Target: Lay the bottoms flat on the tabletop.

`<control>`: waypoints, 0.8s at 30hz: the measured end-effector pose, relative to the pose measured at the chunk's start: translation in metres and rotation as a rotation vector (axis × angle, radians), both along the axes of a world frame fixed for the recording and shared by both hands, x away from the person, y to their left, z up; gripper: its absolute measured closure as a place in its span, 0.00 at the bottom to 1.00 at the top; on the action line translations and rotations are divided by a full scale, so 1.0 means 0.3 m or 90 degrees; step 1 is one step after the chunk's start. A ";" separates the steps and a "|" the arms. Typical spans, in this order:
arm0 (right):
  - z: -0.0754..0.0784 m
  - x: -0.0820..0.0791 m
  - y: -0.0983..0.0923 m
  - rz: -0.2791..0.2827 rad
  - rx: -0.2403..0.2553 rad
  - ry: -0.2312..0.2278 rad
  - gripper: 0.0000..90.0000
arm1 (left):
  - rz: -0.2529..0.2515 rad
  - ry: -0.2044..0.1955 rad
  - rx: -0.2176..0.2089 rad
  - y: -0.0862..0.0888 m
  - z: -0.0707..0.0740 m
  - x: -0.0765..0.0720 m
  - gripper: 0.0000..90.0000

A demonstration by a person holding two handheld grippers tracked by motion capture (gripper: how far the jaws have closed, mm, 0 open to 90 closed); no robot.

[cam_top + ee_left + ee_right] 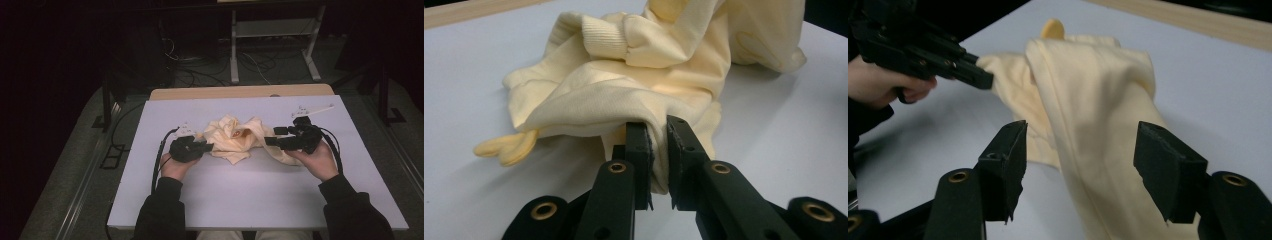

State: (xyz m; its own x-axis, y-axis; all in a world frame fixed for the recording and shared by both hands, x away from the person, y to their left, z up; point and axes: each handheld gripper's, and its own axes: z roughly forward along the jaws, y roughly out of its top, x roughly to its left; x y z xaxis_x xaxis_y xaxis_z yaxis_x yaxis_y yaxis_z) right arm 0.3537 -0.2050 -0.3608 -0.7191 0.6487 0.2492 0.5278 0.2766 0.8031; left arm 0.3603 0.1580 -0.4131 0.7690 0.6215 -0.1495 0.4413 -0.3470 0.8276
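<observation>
A crumpled pale yellow garment lies in the middle of the white table. My left gripper reaches in from the left and is shut on a fold at the garment's edge. In the left gripper view that fold is pinched between the two black jaws of the left gripper. My right gripper hovers at the garment's right side with its jaws spread wide. In the right gripper view a hanging strip of the garment runs down between the jaws of the right gripper, touching neither pad. The left gripper bites the cloth at the far side.
A small white bracket lies on the table at the back right, and another small white piece sits behind the left hand. A wooden strip borders the table's far edge. Beyond it are a metal frame and floor cables.
</observation>
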 end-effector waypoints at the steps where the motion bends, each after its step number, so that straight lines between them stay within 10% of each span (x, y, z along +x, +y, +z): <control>1: 0.006 0.002 0.009 0.002 0.002 -0.004 0.41 | 0.000 -0.001 0.001 -0.002 0.000 -0.001 0.89; 24: 0.127 0.151 0.127 0.024 -0.073 0.001 0.34 | -0.004 0.008 -0.012 -0.005 -0.007 -0.007 0.88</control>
State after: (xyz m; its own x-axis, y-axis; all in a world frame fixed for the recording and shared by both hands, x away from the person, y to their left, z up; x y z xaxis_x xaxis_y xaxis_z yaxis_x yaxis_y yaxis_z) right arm 0.3991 -0.1669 -0.3227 -0.7431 0.6457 0.1756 0.5162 0.3861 0.7645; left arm 0.3583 0.1564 -0.4151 0.7710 0.6134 -0.1711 0.4501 -0.3347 0.8279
